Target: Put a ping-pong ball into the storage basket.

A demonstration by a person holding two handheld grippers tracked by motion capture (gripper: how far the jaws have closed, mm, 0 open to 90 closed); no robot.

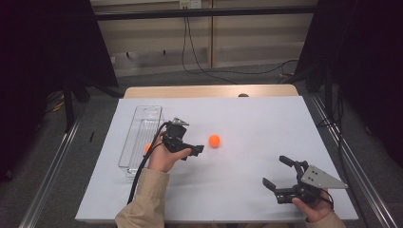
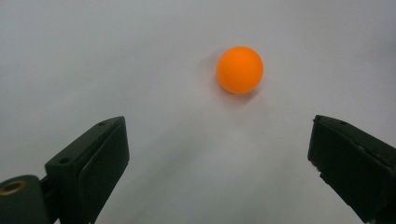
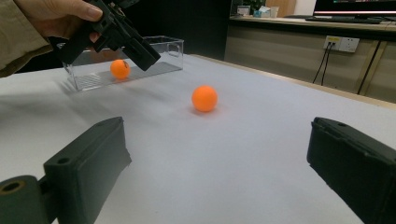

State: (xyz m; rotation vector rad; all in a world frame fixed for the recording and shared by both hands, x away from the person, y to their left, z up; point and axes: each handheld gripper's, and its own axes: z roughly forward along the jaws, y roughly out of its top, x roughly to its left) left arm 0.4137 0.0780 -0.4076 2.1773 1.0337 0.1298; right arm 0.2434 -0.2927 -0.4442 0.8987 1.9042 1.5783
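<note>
orange ball (image 1: 214, 140) sits loose on the bench (image 1: 247, 118); left claw (image 1: 194, 151) spread wide, lining up. next: straddle and pinch it. right claw (image 1: 277, 176) rests spread, empty.

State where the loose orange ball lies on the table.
In the high view the orange ball lies on the white table, left of centre, just beyond the open left gripper and right of the clear tray.

My sleeves (image 1: 145, 199) are tan, loose at the cuffs. Each hand carries a black gripper with two blocky, flat-faced jaws. The left gripper (image 1: 196, 150) trails a black cable past my forearm. The right gripper (image 1: 274, 172) wears a grey three-cornered plate (image 1: 321, 177) dotted with small holes. A brass-ringed screw hole sits at one jaw's base.
</note>
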